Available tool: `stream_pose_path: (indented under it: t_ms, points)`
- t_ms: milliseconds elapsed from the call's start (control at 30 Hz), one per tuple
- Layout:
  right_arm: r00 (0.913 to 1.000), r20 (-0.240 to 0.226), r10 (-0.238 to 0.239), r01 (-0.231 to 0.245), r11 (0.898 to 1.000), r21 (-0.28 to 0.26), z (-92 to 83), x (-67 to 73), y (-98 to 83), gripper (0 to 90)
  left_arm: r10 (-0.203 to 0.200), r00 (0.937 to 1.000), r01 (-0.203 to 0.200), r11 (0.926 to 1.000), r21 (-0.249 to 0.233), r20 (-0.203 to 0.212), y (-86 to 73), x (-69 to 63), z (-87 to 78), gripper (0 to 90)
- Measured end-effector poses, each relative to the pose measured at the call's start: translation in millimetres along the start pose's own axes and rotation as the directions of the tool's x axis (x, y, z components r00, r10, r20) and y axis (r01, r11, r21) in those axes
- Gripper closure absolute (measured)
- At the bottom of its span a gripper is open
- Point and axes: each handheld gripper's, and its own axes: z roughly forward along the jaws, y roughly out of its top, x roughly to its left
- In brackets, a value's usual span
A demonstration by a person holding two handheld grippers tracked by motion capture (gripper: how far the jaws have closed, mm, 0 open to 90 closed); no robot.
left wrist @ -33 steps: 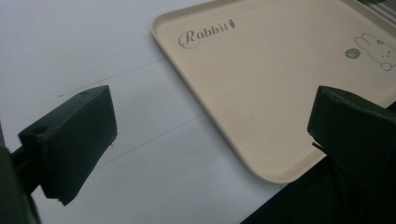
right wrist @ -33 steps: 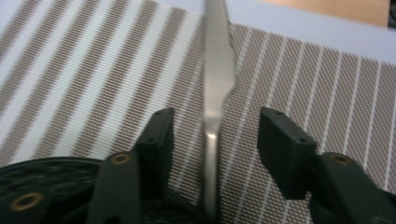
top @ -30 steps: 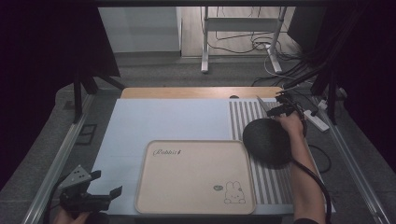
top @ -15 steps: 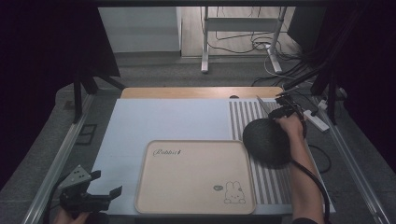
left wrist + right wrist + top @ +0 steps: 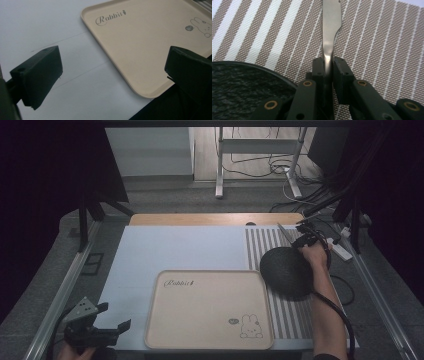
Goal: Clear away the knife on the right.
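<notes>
A silver table knife (image 5: 332,22) lies on the brown-and-white striped placemat (image 5: 374,50), its blade pointing away from me. My right gripper (image 5: 328,66) has just been closing, and its pads now press on the knife's handle from both sides. In the high view this gripper (image 5: 302,240) sits at the far right of the placemat (image 5: 260,245), just beyond a black round plate (image 5: 286,271). The plate's rim (image 5: 242,85) is close to the left of the jaws. My left gripper (image 5: 114,316) stands open and holds nothing, near the table's front left corner.
A beige tray (image 5: 210,307) with a rabbit drawing lies at the front middle; its near corner (image 5: 150,37) shows between the left jaws (image 5: 113,72). A pale blue mat (image 5: 175,250) covers the table. Cables and a power strip (image 5: 340,251) lie off the right edge.
The right gripper's jaws look closer together around the knife handle than before. Both hands stay where they were.
</notes>
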Motion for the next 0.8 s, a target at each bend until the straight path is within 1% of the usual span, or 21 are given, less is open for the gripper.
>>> stream_pose_path:
  t_ms: [100, 167, 300, 600, 633, 733, 800]
  points:
    - [0.9994, 0.033, -0.011, 0.011, 1.000, 0.004, -1.4, -0.7, -0.1, 80.1, -0.003, 1.0000, 0.003, 1.0000, -0.002, 0.001, -0.2, 0.4, -0.1, 1.7]
    - [0.9994, 0.032, -0.011, 0.011, 1.000, 0.001, -2.9, -3.4, -0.8, 80.1, -0.006, 1.0000, 0.006, 1.0000, -0.003, 0.003, -0.3, 0.9, -0.3, 1.7]
    - [0.9992, 0.037, 0.017, -0.016, 1.000, -0.016, -7.7, -10.7, -3.4, 80.2, -0.002, 1.0000, 0.002, 1.0000, -0.003, 0.001, -0.1, 0.3, -0.1, 1.7]
    - [0.9974, 0.030, 0.066, -0.064, 0.996, -0.055, -25.0, -28.8, -9.8, 80.2, -0.003, 1.0000, 0.003, 1.0000, -0.001, 0.000, 0.1, 0.4, 0.1, 1.7]
    - [0.9972, 0.023, 0.072, -0.070, 0.996, -0.060, -28.0, -31.1, -10.6, 80.2, -0.002, 1.0000, 0.002, 1.0000, -0.001, 0.000, 0.1, 0.3, 0.1, 1.7]
    - [0.9968, 0.014, 0.079, -0.078, 0.994, -0.071, -36.1, -33.6, -11.8, 80.2, -0.001, 1.0000, 0.001, 1.0000, 0.000, 0.000, 0.3, 0.2, 0.3, 1.7]
    - [0.9976, 0.005, 0.069, -0.069, 0.995, -0.073, -41.3, -32.7, -11.8, 80.2, -0.001, 1.0000, 0.001, 1.0000, 0.002, 0.000, 0.4, 0.2, 0.4, 1.7]
